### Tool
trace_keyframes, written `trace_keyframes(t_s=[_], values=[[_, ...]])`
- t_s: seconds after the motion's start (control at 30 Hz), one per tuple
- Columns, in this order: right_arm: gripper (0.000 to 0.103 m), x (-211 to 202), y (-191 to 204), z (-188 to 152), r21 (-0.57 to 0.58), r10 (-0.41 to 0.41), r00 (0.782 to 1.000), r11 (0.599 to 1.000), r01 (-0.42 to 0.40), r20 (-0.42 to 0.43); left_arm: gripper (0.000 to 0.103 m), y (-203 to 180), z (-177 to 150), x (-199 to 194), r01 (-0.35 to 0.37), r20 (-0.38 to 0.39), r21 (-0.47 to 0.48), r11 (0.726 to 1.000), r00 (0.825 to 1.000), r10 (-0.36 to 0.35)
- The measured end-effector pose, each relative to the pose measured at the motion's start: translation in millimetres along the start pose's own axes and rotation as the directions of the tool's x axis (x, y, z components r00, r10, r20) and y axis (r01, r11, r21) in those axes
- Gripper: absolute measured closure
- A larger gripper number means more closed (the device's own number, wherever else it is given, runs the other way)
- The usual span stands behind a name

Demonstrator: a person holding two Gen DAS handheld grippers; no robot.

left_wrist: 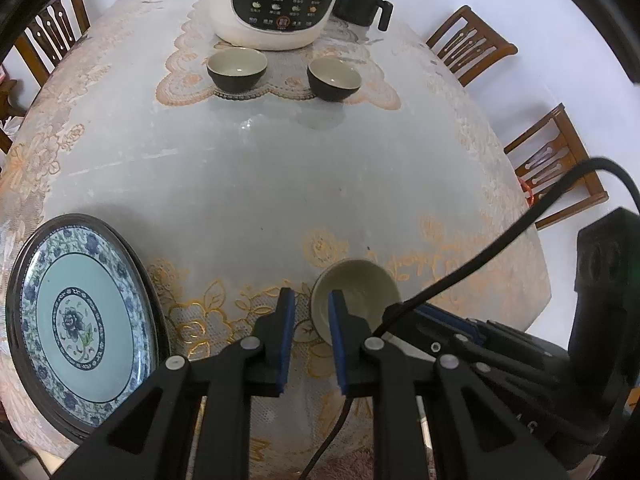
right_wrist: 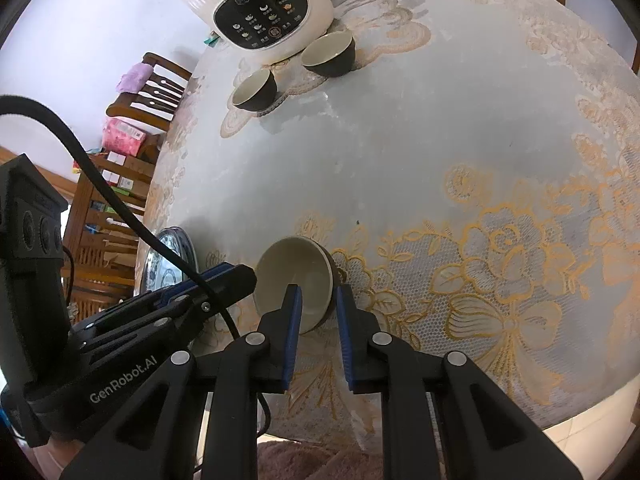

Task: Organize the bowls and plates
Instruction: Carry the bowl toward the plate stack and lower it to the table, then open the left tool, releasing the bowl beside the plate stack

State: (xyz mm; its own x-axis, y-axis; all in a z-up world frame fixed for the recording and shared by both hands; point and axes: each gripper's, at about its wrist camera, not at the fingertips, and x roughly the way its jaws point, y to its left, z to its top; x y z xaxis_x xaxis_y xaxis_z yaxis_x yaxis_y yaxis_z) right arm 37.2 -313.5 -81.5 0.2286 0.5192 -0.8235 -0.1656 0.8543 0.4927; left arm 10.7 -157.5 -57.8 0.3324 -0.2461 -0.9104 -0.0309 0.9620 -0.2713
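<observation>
A bowl [left_wrist: 360, 292], cream inside and dark outside, stands near the table's front edge. My left gripper [left_wrist: 310, 296] straddles its left rim with jaws slightly apart; tablecloth shows between the outer pad and the rim, so it is open. My right gripper [right_wrist: 318, 292] straddles the right rim of the same bowl [right_wrist: 288, 272], one finger inside and one outside, with no clear press. A blue floral plate [left_wrist: 84, 320] with a dark rim lies at the near left, also in the right wrist view [right_wrist: 172, 256]. Two more dark bowls [left_wrist: 237, 68] [left_wrist: 334, 78] stand farther back.
A white rice cooker [left_wrist: 276, 0] and a black jug [left_wrist: 362, 2] stand at the far end on a lace mat. Wooden chairs [left_wrist: 470, 46] [left_wrist: 560, 168] [left_wrist: 52, 32] line both sides. A black cable [left_wrist: 520, 224] crosses above the right gripper. A shelf with boxes [right_wrist: 116, 184] stands beyond the table.
</observation>
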Motion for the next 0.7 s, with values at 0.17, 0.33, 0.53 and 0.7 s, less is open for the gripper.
trace_keyframes(t_s=[0.17,0.33,0.53,0.7], values=[[0.084,-3,1,2,0.000,-0.002,1.000,1.000,0.002,0.009,0.086,2,0,-5,-0.003,0.010,-0.005,1.000,1.000,0.003],[0.084,-9,4,5,-0.012,-0.004,1.000,1.000,0.004,0.027,0.086,5,2,-11,-0.006,0.023,-0.009,1.000,1.000,0.006],[0.084,-15,10,12,-0.035,-0.003,0.999,0.999,0.005,0.052,0.086,10,9,-21,-0.015,0.048,-0.020,1.000,0.999,0.016],[0.084,-17,22,22,-0.068,0.009,0.998,0.998,-0.005,0.063,0.085,17,20,-32,-0.031,0.078,-0.038,0.999,0.996,0.034]])
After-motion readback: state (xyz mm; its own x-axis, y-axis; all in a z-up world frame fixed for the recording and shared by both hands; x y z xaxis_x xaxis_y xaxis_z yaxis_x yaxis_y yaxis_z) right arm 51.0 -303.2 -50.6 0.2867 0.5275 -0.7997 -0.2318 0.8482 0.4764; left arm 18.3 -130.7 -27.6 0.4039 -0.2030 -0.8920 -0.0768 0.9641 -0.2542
